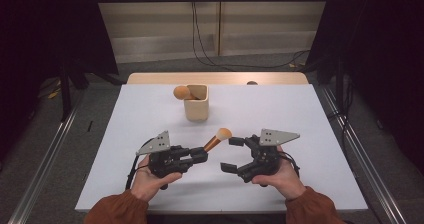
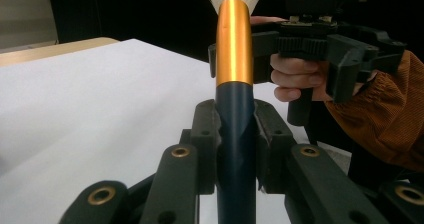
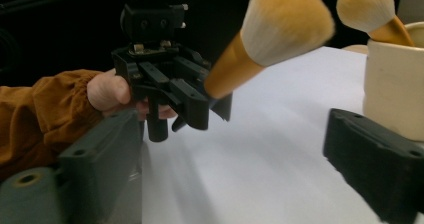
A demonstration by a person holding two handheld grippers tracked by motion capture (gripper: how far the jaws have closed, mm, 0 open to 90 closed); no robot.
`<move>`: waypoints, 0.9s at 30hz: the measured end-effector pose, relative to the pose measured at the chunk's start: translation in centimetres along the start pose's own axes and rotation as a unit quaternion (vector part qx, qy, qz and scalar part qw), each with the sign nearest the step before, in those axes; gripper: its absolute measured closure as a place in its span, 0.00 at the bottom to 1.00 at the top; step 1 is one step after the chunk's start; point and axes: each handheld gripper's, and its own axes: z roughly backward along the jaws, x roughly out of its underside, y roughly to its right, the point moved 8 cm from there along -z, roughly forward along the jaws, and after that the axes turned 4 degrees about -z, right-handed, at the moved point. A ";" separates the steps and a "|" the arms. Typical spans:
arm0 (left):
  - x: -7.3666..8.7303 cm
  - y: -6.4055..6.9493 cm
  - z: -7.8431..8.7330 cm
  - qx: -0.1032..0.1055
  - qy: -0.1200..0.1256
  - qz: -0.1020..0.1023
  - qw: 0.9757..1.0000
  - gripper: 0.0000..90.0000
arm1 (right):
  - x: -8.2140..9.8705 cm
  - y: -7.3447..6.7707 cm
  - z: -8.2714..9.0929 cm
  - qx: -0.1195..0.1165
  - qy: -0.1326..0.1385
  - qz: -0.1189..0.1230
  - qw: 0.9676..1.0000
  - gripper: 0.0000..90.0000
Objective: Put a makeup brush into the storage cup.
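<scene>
Brush work sits at the near middle of the white table (image 1: 150, 109): the left gripper (image 1: 200, 156) is clamped on the dark blue handle of a makeup brush with a gold ferrule and pale fluffy bristles (image 1: 218, 138), held tilted up above the tabletop. Facing it, the right gripper (image 1: 233, 154) has its jaws spread wide with nothing between them. Farther back, a cream-coloured cup (image 1: 196, 108) holds a second tan-bristled brush (image 1: 182, 92).

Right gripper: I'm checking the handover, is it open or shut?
Open. The right gripper has its jaws spread wide with nothing between them; the brush sits clamped in the left gripper.
</scene>
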 end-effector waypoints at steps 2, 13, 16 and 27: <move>0.0 0.2 -0.1 0.006 0.001 -0.001 1.000 0.83 | -0.1 0.1 -0.2 0.002 0.002 -0.002 1.000 0.16; 0.1 0.2 -0.4 0.007 -0.003 -0.006 1.000 0.83 | -0.6 0.2 -1.4 -0.013 0.004 -0.002 1.000 0.38; 0.1 0.2 -0.4 0.009 -0.002 -0.008 1.000 0.83 | -0.7 0.0 -1.6 -0.019 0.007 -0.002 1.000 0.46; 0.1 0.6 -0.8 0.021 -0.002 -0.013 1.000 0.83 | -0.9 0.2 -1.8 -0.026 0.022 -0.017 0.999 0.66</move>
